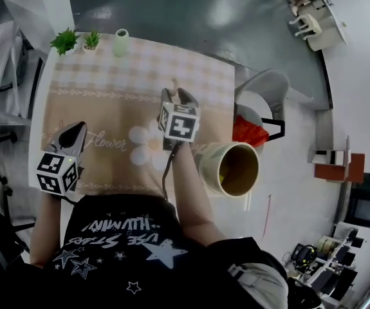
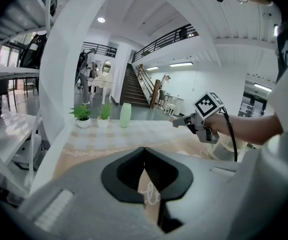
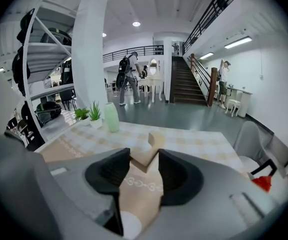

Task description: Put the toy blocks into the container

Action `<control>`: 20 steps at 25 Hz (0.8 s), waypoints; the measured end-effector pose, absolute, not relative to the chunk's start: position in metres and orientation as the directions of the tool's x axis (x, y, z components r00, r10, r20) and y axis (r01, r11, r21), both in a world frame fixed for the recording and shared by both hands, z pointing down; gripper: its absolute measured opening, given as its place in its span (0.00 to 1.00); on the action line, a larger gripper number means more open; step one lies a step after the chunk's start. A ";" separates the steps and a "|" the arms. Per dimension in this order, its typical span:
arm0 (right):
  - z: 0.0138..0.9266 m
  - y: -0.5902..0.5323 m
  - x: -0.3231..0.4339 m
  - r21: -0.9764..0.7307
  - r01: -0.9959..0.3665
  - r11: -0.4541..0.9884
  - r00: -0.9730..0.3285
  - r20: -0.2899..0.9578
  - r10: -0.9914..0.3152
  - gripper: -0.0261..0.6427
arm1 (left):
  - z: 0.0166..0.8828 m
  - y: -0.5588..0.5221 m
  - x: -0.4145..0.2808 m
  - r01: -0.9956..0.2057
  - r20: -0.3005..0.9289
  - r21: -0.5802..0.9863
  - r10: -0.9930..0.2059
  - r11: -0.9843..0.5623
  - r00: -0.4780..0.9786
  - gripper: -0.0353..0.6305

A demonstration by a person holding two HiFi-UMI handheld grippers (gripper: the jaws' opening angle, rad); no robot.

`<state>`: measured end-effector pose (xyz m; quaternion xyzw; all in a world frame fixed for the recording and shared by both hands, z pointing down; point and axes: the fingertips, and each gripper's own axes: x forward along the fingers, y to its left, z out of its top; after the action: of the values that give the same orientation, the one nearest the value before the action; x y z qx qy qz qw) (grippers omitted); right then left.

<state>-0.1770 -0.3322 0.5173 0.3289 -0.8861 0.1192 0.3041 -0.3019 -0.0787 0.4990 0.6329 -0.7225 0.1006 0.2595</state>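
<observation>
Wood block [image 3: 153, 143], angular, pinched by right hand-held gripper [image 3: 144, 156].

The tablecloth [image 1: 191, 76] at upper centre looks like matt printed cloth. The block [image 3: 148, 151] is pale, matt bare wood. The container [image 1: 205, 166] looks like cardboard. The floor [image 1: 191, 11] is glossy grey.

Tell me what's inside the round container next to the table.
The container shows a brown inside and a small yellow piece at its left, perhaps a block. The near wall hides anything deeper there.
</observation>
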 end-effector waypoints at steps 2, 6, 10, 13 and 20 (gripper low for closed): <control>0.504 -0.326 -0.175 -0.005 -0.651 0.759 -0.611 0.597 -0.520 0.31 | 0.494 -0.080 -0.300 -0.970 0.489 0.180 -0.871 0.162 -0.055 0.07; 0.477 -0.318 -0.167 0.005 -0.658 0.753 -0.625 0.554 -0.550 0.31 | 0.483 -0.085 -0.297 -0.978 0.455 0.170 -0.890 0.120 -0.030 0.07; 0.450 -0.309 -0.154 0.011 -0.666 0.745 -0.639 0.507 -0.578 0.31 | 0.474 -0.087 -0.291 -0.985 0.432 0.156 -0.902 0.078 -0.003 0.07; 0.431 -0.303 -0.140 0.015 -0.680 0.733 -0.641 0.474 -0.603 0.31 | 0.467 -0.090 -0.284 -0.988 0.416 0.151 -0.909 0.037 0.030 0.07; 0.396 -0.285 -0.097 0.045 -0.748 0.662 -0.588 0.417 -0.693 0.30 | 0.458 -0.098 -0.263 -0.984 0.386 0.155 -0.912 -0.085 0.140 0.07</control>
<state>-0.0971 -0.2851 0.3965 0.4054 -0.8886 0.0677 0.2037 -0.2627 -0.0985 0.4584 0.7305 -0.6488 0.0951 0.1906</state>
